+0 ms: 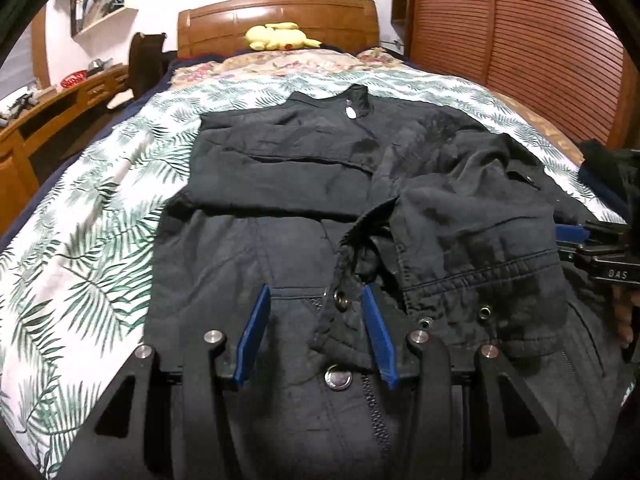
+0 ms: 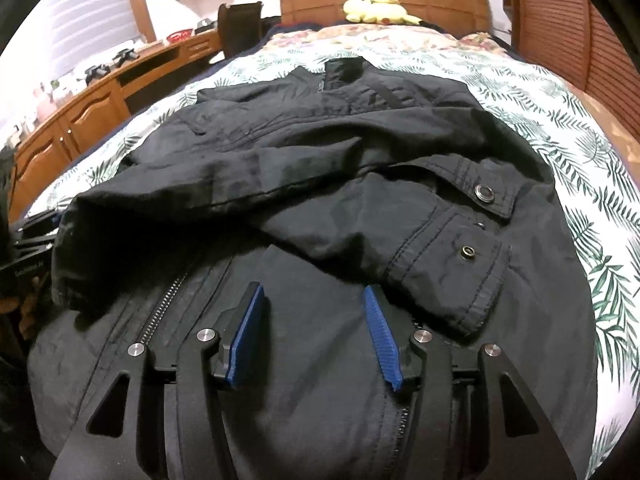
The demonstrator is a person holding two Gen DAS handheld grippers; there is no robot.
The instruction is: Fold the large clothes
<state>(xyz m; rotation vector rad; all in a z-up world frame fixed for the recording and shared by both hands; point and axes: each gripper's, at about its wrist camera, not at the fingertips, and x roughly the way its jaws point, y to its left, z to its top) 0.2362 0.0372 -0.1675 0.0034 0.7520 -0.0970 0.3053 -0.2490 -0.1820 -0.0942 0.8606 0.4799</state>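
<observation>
On the bed [image 1: 100, 208], a jacket [image 1: 288, 176] is lying beneath both grippers, left gripper [image 1: 316, 300] and right gripper [image 2: 314, 300], jaws apart, gripping nothing.

Both views were taken from low over the foot of the bed [image 1: 100, 240], angled downward and facing the headboard [image 1: 280, 20]. The left wrist view was set close above the black jacket [image 1: 280, 168]; the right wrist view was set equally close, further right. The jacket, headboard [image 2: 384, 0] and desk [image 2: 100, 96] were shared.
</observation>
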